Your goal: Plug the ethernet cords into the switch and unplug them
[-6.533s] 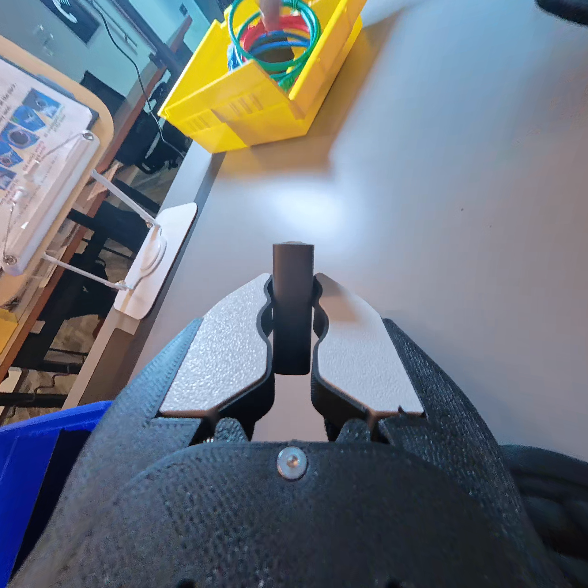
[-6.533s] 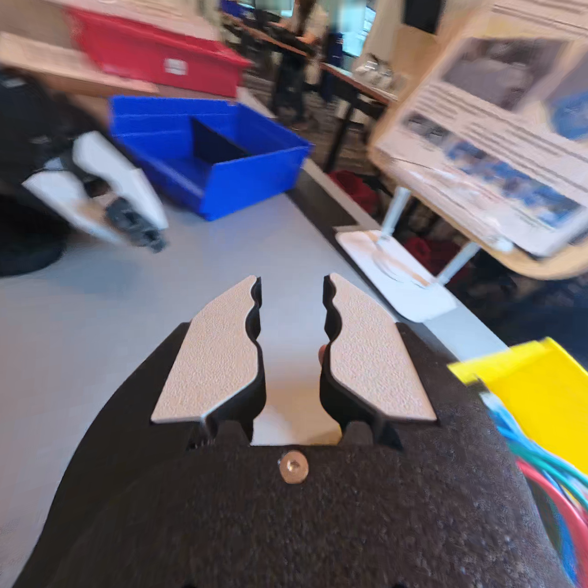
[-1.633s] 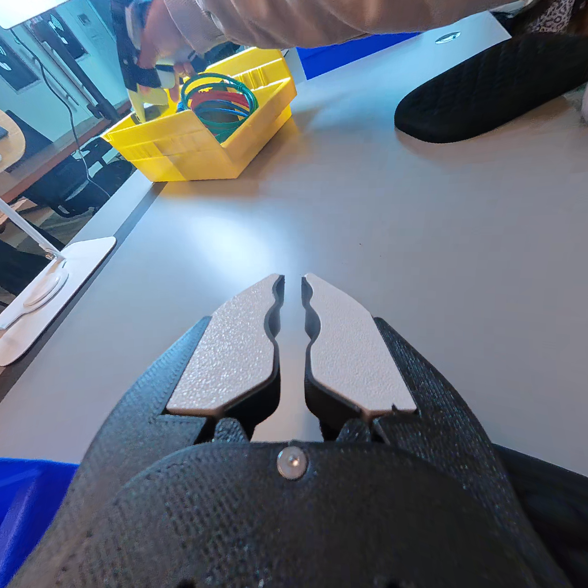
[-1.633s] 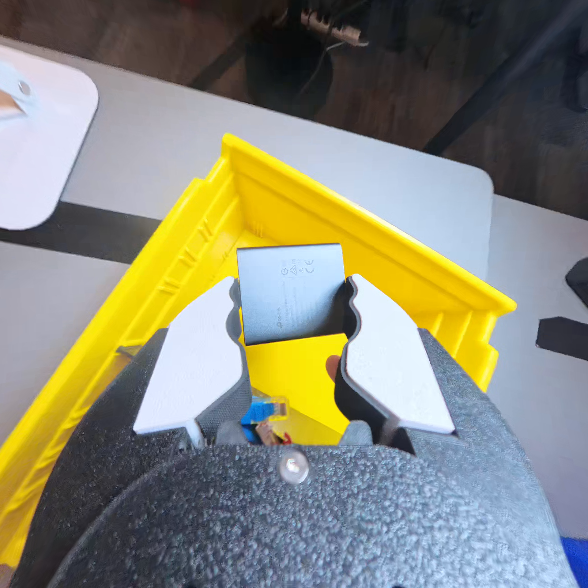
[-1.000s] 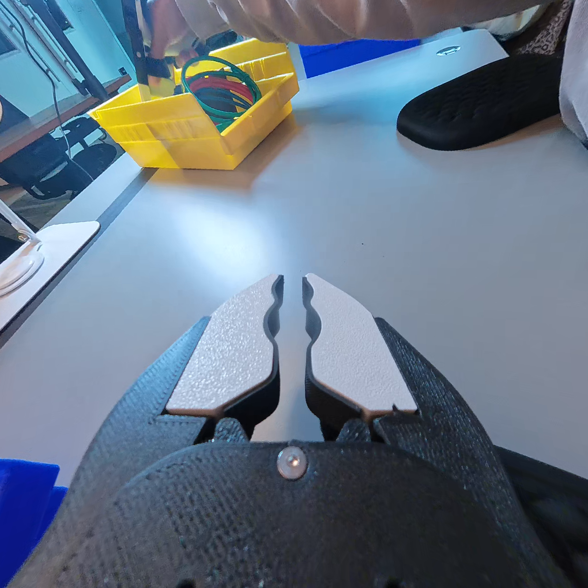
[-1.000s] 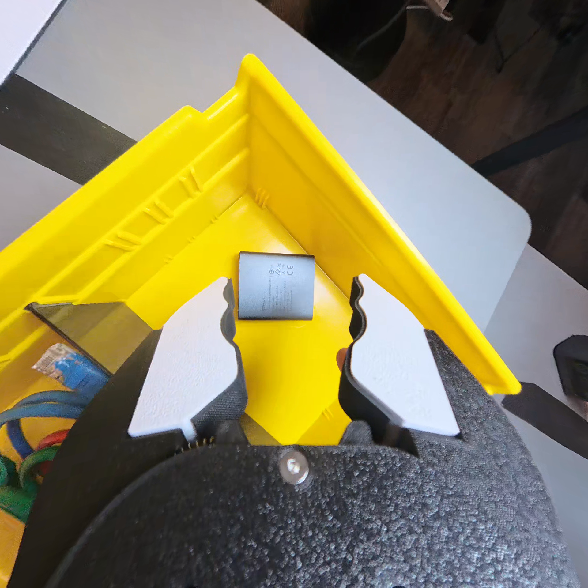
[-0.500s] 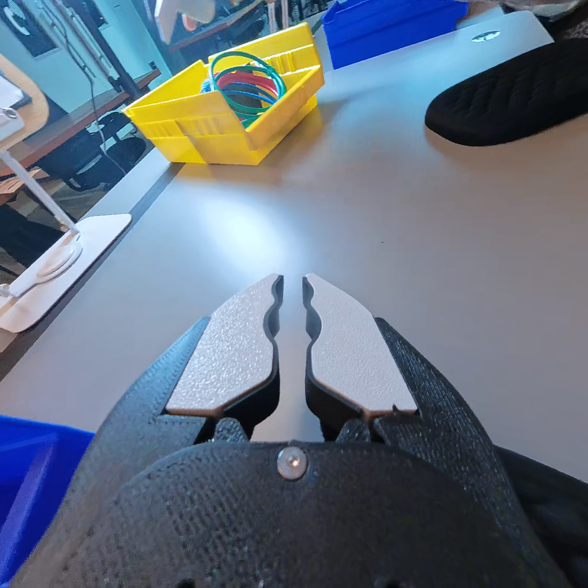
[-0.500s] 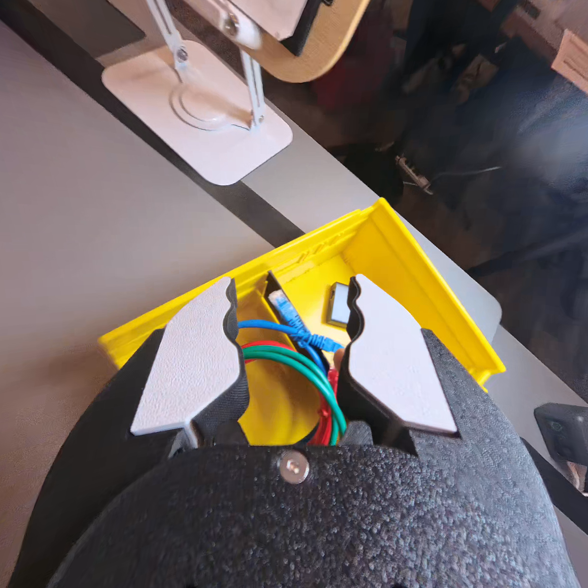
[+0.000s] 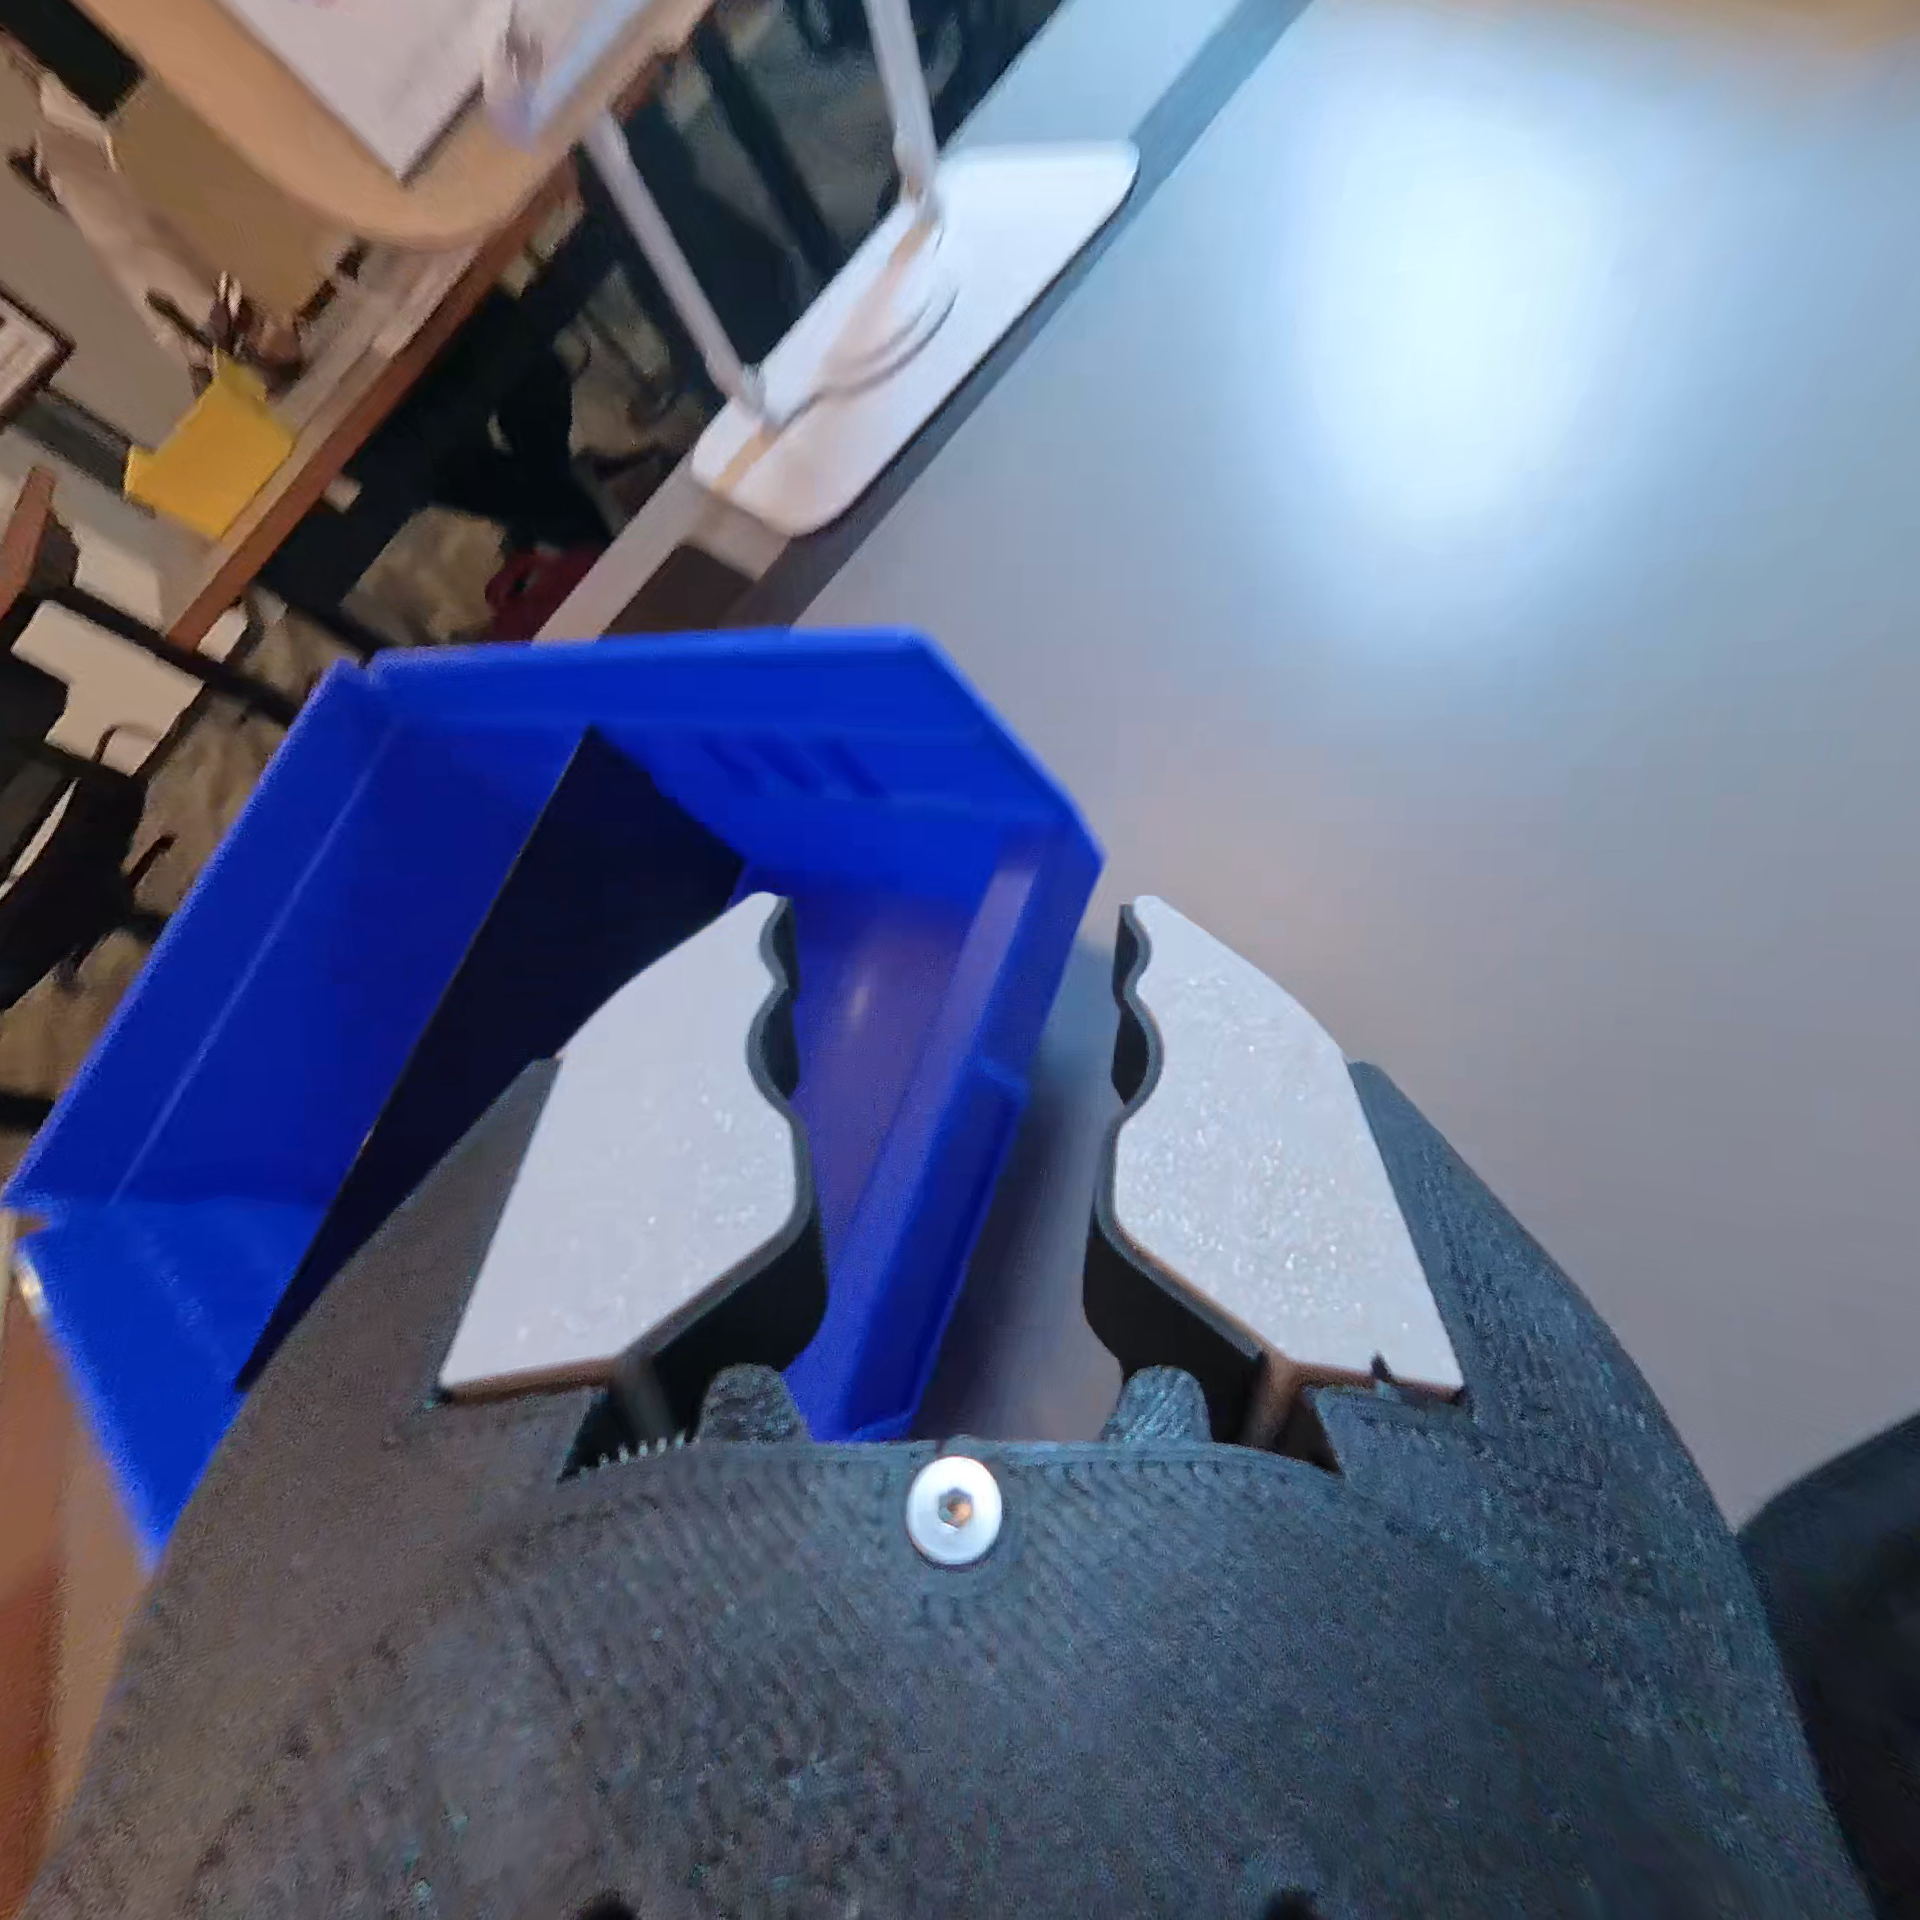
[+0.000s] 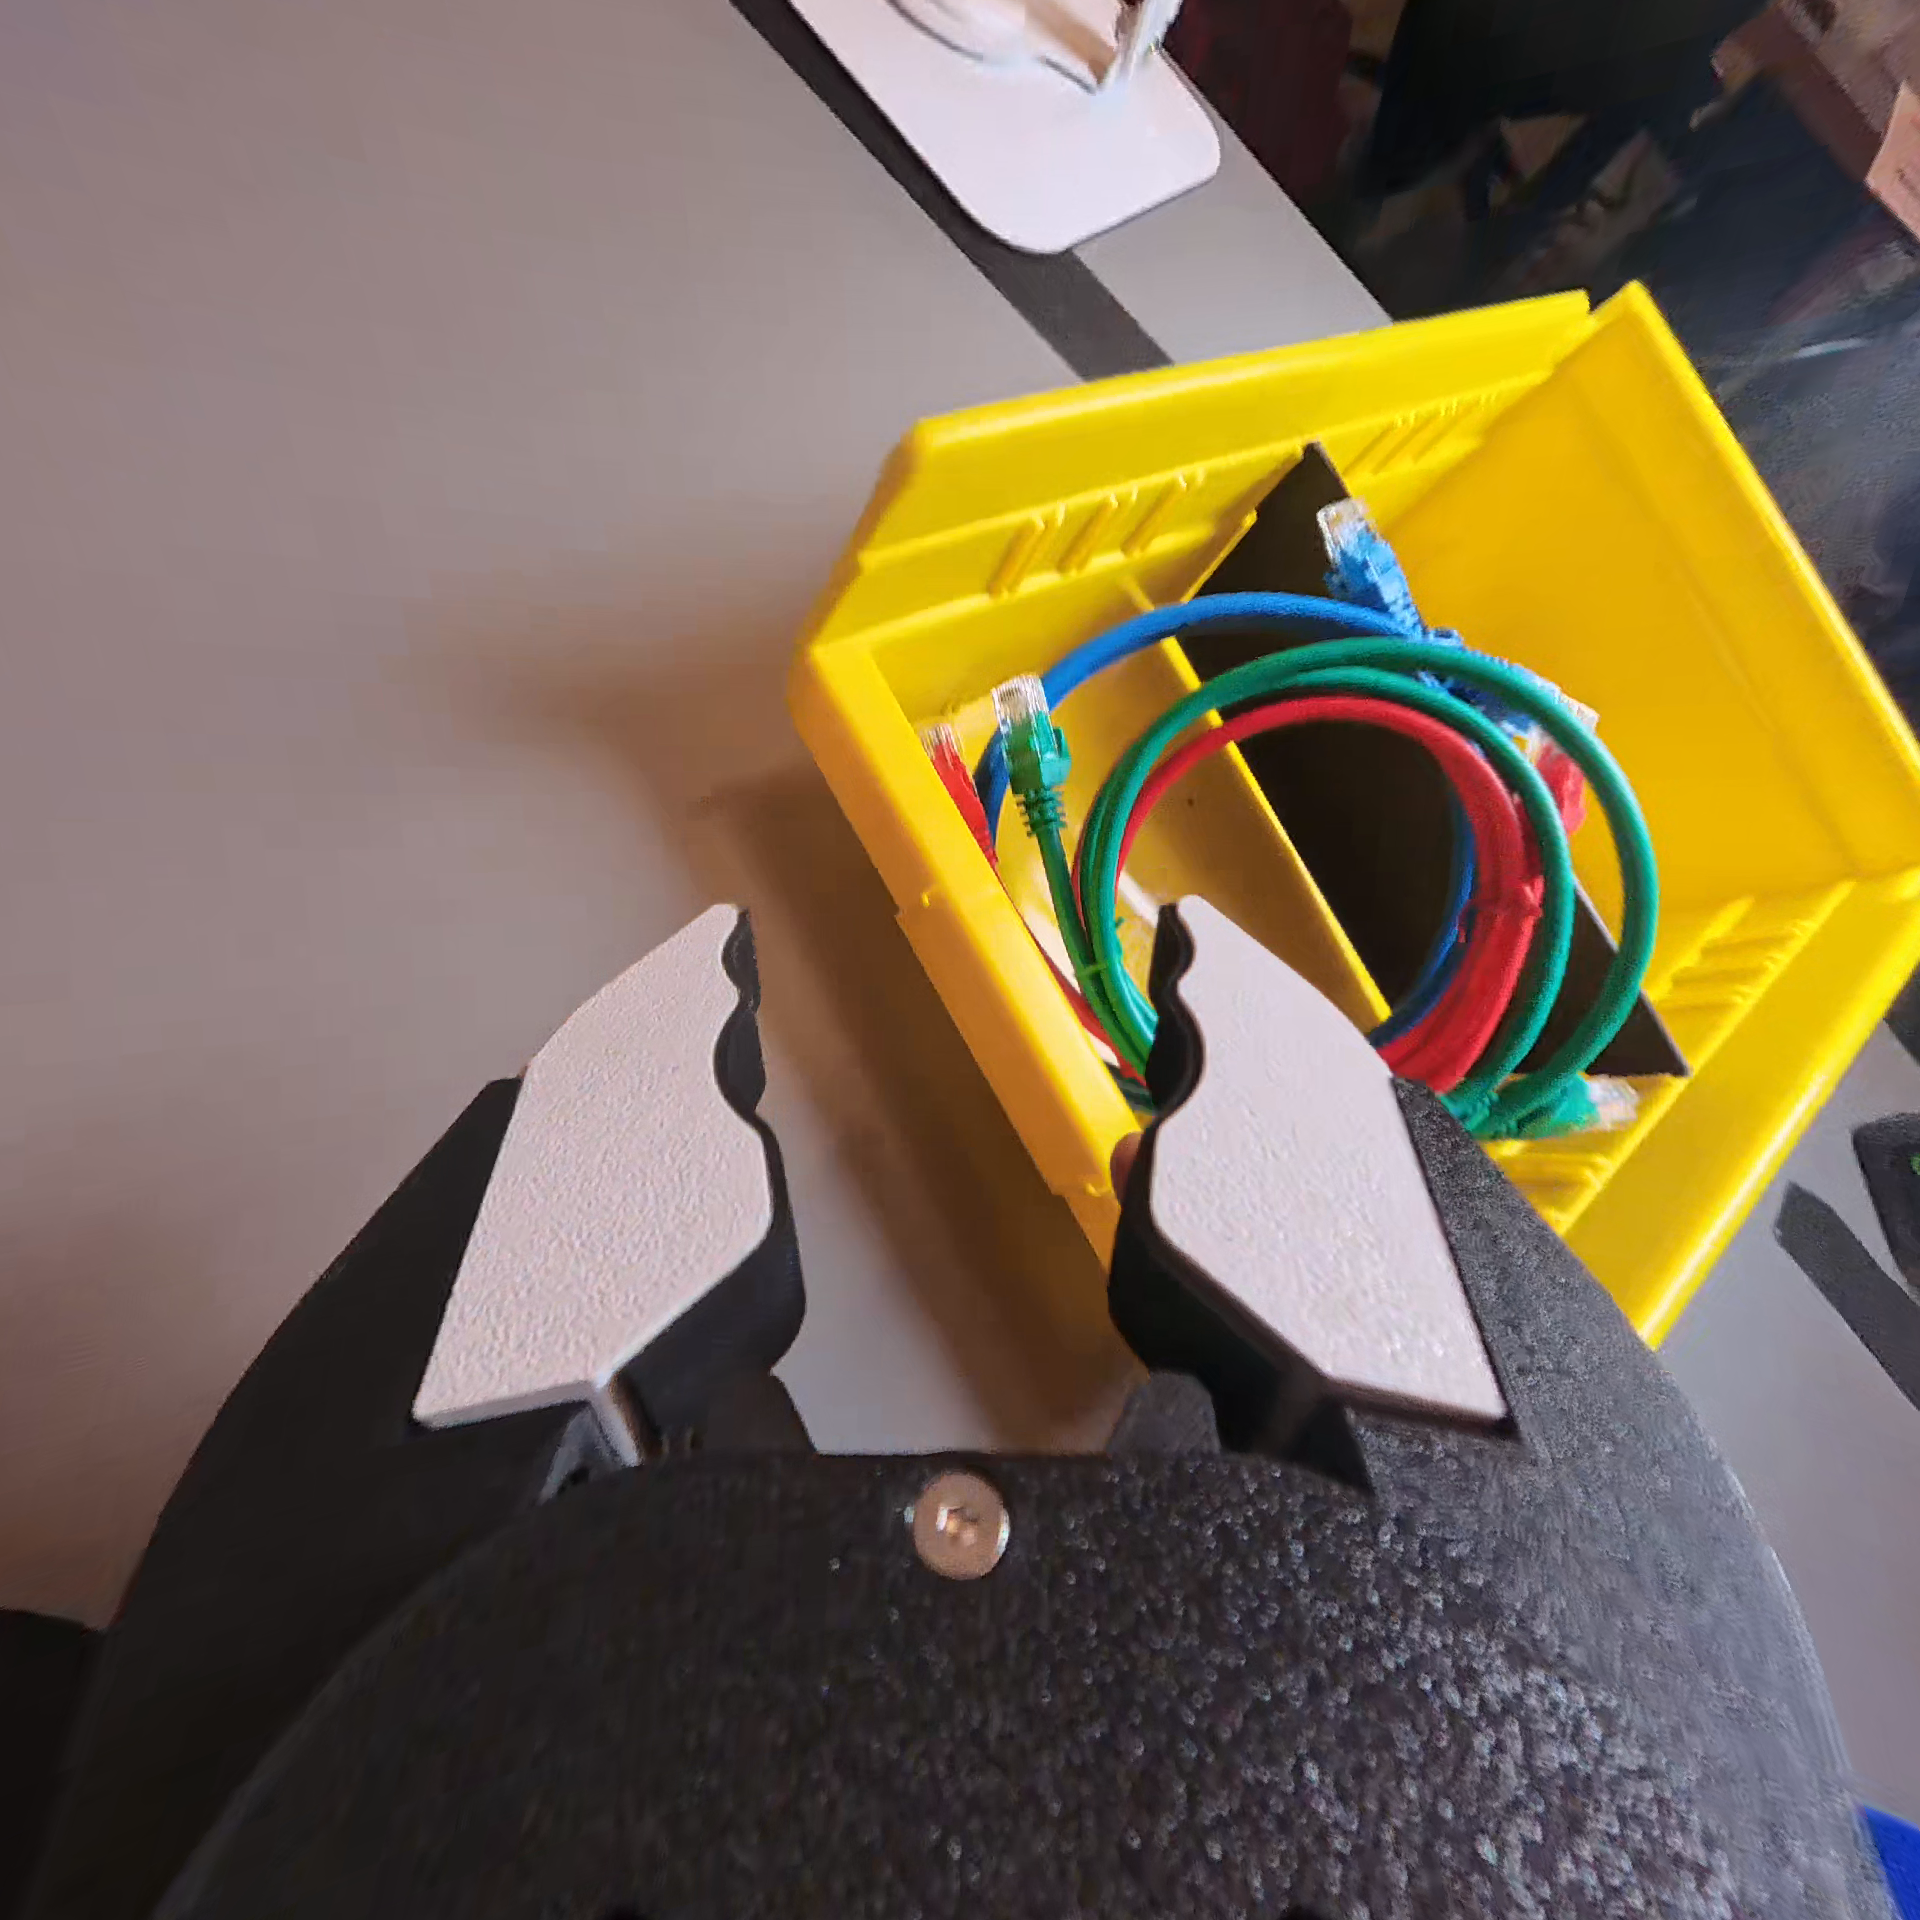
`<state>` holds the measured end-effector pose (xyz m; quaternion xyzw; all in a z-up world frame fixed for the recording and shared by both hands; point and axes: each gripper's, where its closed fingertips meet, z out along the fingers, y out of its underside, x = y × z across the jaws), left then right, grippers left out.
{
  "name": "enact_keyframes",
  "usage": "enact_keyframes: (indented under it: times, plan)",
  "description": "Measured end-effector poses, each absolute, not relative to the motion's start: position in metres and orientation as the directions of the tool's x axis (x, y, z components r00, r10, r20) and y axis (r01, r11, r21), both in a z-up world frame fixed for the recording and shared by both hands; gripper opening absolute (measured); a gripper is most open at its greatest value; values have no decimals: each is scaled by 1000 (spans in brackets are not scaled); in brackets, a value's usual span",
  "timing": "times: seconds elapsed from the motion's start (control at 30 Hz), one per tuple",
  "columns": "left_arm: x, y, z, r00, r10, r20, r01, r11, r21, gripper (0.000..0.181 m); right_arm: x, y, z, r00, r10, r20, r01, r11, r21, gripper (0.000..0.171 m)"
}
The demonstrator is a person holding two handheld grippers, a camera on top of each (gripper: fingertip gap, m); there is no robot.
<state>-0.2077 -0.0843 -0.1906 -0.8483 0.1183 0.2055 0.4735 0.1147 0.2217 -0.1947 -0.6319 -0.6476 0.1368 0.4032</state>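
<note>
Green (image 10: 1621,831), red (image 10: 1351,717) and blue (image 10: 1195,613) ethernet cords lie coiled in a yellow bin (image 10: 1039,436) with a black divider (image 10: 1351,831). Their clear plugs stick up near the bin's walls. My right gripper (image 10: 956,914) is open and empty above the grey table; its right finger overlaps the bin's near corner. My left gripper (image 9: 956,914) is open and empty over a blue bin (image 9: 312,935), whose right wall runs between the fingers. No switch shows in either view.
A white lamp base stands at the table's edge, in the left wrist view (image 9: 914,312) and the right wrist view (image 10: 1039,156). A dark object (image 10: 1891,1164) sits at the right edge. Grey table (image 9: 1455,727) spreads right of the blue bin. There is about 45 cm between the tips of the two grippers.
My left gripper has opened and swung left over the blue bin. My right gripper has pulled back out of the yellow bin, which now lies ahead to its right.
</note>
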Motion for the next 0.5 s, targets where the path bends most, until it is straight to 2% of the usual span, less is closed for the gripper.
enact_keyframes:
  times: [0.2,0.33,0.4,0.5]
  plan:
    - [-249,-102,-227,833,-34,-552,-400,-726,-559,74,130,239,-216,256,891,374,738,69,-671,75]
    - [-258,-110,-255,854,-117,-507,-370,-822,-434,70,129,241,-228,212,890,405,775,99,-624,73]
    - [-261,-109,-258,854,-150,-498,-382,-831,-405,68,129,242,-231,187,888,419,795,114,-595,70]
    - [-263,-109,-259,841,-208,-500,-415,-841,-347,65,127,245,-235,133,888,440,824,147,-547,56]
